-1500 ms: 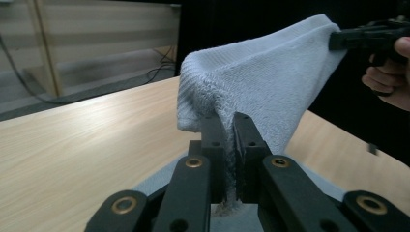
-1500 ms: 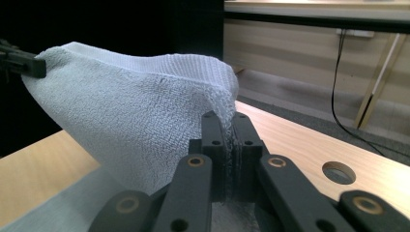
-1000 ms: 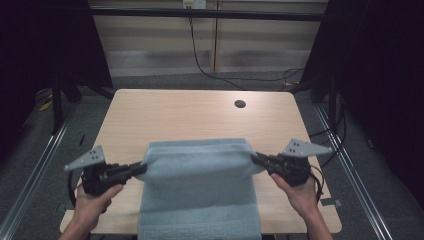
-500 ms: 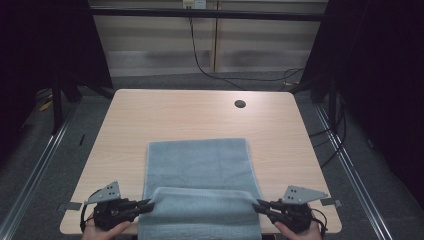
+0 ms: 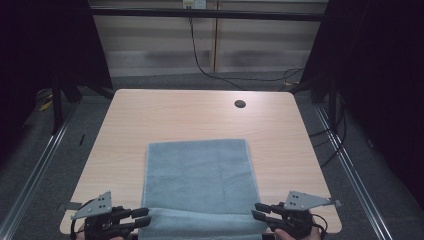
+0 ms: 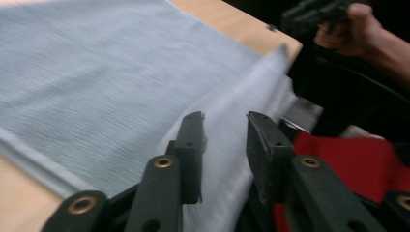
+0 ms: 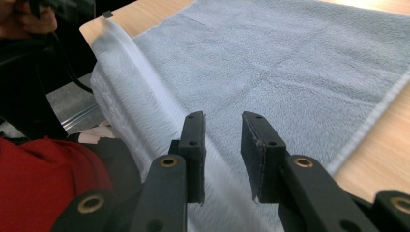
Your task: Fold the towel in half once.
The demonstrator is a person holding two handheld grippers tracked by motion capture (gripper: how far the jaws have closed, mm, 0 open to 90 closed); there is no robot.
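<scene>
Both claws have just been opening: the left gripper and right gripper stand with jaws spread at the two near corners of the grey-blue towel, its folded edge between the pads but no longer pinched. The towel lies flat on the pale wooden table, its near fold overhanging the front edge. The risk, I'd say: soft, nappy terry snags a pad on withdrawal, or the overhang slides off.

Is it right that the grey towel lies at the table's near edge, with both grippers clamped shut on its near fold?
Not quite. The left gripper and right gripper stand open, as both gripper views show, jaws just opening. The grey towel does lie at the near edge.
</scene>
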